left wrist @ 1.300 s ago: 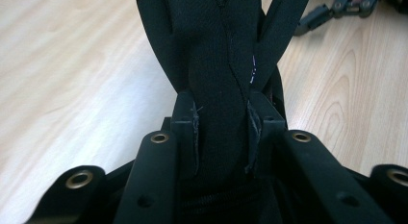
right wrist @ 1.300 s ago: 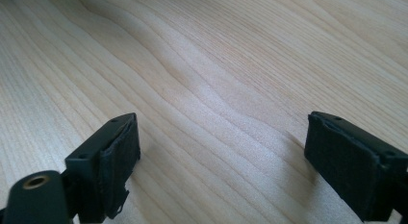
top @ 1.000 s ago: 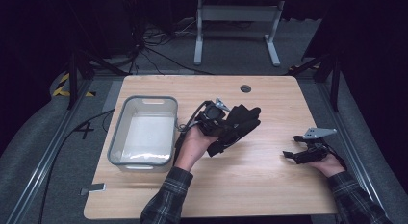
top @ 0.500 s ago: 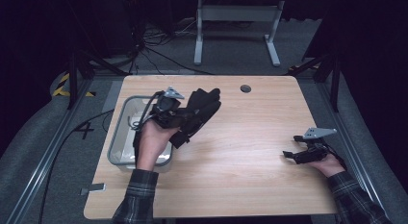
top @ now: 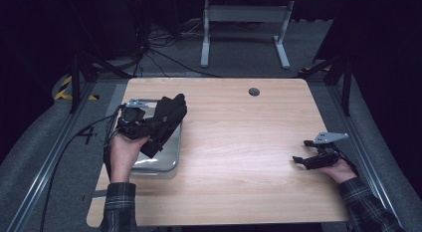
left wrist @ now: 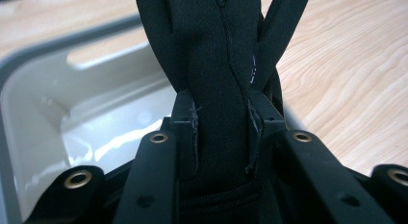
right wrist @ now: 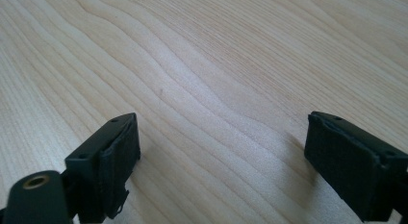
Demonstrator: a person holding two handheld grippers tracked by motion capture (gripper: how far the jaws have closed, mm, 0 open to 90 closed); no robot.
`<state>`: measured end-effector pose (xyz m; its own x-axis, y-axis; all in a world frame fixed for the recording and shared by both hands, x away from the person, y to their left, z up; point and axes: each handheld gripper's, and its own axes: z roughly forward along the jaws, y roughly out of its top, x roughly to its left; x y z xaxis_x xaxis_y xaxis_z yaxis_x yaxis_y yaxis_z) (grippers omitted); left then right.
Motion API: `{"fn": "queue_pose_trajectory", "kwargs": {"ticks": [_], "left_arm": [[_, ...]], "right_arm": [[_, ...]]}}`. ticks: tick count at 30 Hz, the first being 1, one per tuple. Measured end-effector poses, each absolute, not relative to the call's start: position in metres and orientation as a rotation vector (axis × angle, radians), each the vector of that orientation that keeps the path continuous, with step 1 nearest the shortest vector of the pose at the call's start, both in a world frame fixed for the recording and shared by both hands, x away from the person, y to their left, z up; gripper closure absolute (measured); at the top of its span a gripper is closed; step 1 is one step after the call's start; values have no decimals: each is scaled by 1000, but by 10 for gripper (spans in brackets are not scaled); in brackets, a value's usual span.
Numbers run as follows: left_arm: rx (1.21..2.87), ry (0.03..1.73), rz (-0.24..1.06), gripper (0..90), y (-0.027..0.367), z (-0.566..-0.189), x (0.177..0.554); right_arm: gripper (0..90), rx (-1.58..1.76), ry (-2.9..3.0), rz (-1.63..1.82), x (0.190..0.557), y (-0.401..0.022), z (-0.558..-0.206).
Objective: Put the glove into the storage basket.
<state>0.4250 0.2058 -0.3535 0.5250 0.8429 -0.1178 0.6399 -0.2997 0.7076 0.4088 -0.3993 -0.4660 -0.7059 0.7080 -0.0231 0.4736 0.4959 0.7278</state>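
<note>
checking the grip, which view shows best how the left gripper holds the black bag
The left gripper view: both pads press the black bag between them, above the clear bin. The high view shows the left gripper and bag over the bin, the grip itself hidden. The right gripper view shows bare table.

Black woven cloth w/ stitched seams and a zip, matt, is clamped between the pads of the left gripper (left wrist: 222,137): a fabric bag (top: 166,123). Beneath and beside the gripper, a translucent grey plastic bin (left wrist: 57,104) is seen, smooth and glossy w/ bright reflections. Light wood table (right wrist: 202,65), smooth satin grain, lies under the right gripper (right wrist: 221,152), whose wide-set jaws carry matt, rough-edged black pads. Brass-coloured metal eyelets are set in matt black plastic arms.
</note>
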Motion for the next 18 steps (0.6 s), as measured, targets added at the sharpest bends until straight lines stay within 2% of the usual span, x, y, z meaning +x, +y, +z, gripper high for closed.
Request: {"fn": "queue_pose_trajectory", "kwargs": {"ticks": [13, 18], "left_arm": [[2104, 1337, 318, 687, 217, -395, 436], [2109, 1371, 307, 623, 217, -400, 439]], "right_arm": [[130, 995, 2424, 1033, 409, -399, -466], [130, 995, 2422, 1034, 409, -399, -466]]}}
